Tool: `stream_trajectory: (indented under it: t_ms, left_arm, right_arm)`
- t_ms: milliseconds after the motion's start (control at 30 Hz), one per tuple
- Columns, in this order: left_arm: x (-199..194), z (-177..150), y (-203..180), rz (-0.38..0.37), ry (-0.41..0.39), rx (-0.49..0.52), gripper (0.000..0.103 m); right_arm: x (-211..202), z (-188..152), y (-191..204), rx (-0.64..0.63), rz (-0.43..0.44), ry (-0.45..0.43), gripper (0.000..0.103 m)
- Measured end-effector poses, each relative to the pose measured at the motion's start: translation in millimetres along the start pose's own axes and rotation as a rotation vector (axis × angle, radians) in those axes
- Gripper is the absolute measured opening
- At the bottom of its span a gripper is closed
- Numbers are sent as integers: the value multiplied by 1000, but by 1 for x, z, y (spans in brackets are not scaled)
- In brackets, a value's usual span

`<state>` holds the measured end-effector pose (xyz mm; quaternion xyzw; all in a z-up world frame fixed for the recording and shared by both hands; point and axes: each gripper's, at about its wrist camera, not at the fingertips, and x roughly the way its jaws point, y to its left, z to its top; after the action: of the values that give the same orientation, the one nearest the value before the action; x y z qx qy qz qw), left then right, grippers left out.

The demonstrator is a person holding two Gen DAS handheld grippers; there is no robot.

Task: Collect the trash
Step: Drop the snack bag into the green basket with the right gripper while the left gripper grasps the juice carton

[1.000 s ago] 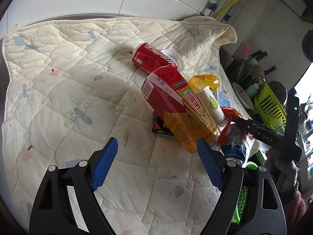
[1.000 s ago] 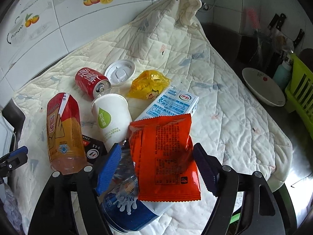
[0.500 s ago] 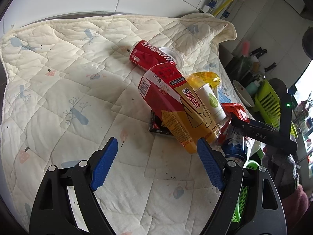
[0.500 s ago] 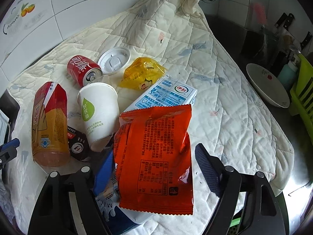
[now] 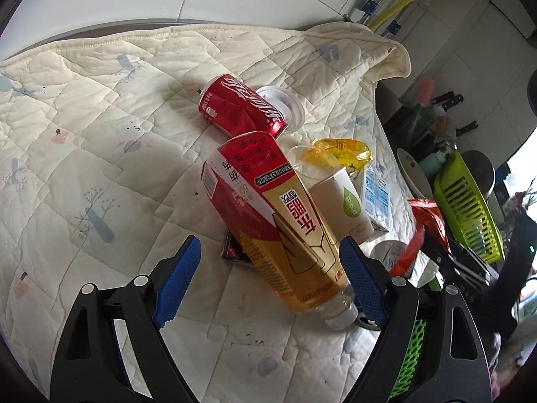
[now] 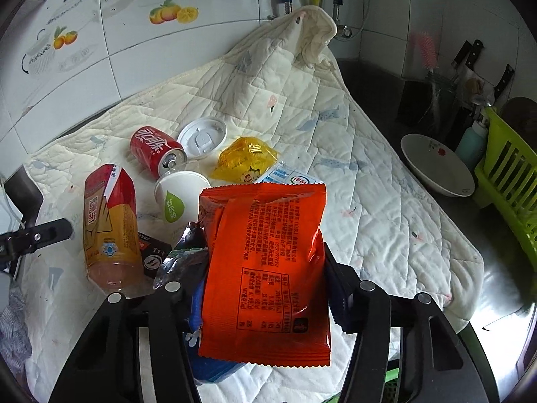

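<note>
**Orange packet pinched, bottle waiting between open fingers**

Quilted cream bedding [image 6: 302, 107] covers the counter below white tiles printed with fruit. Litter lies heaped around a white paper cup [image 6: 179, 198]: a red cola can [image 6: 154, 149] and a white plastic lid [image 6: 202, 137] just behind it, a yellow wrapper [image 6: 246, 163] and a blue-and-white milk carton [image 5: 376, 198] on its far side, a red-and-yellow drink bottle [image 5: 282, 221] lying on its near side. The right gripper [image 6: 265, 288] has just been closing and its jaws now clench an orange snack packet [image 6: 265, 268], in front of the cup. The left gripper [image 5: 268, 278] stands wide, unclenched, with the bottle's neck end between its blue pads, apparently untouched.
</note>
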<state>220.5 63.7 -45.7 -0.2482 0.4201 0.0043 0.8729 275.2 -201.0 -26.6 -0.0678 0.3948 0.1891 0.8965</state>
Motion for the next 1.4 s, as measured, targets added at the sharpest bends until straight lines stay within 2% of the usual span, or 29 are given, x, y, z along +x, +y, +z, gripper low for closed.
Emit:
stream_trajectory:
  t_ms: [200, 367, 667, 733, 967, 1200, 1267, 1300, 1400]
  left_arm:
    - [22, 16, -5, 46, 46, -116, 84]
    - [42, 20, -6, 104, 84, -183, 84]
    - [59, 19, -7, 153, 89, -231, 84]
    - [59, 19, -7, 151, 82, -234, 79]
    - [48, 11, -8, 121, 66, -197, 76]
    - [15, -1, -14, 63, 43, -115, 73]
    - [5, -5, -19, 41, 37, -85, 73]
    - [0, -7, -23, 26, 36, -69, 72]
    - [-16, -13, -34, -9, 26, -33, 72]
  right_arm:
    - [-36, -19, -2, 8, -2, -62, 55]
    - [-65, -49, -14, 72, 4, -102, 55]
    - [-111, -116, -40, 151, -71, -119, 55]
    - [-118, -132, -47, 168, -103, -110, 55]
    - [-127, -181, -75, 249, -179, -55, 55]
    - [-133, -211, -101, 343, -242, -27, 55]
    - [-133, -219, -108, 361, -262, -14, 59]
    - [-132, -222, -111, 371, -273, -7, 66]
    - [-129, -231, -119, 408, -284, 4, 68]
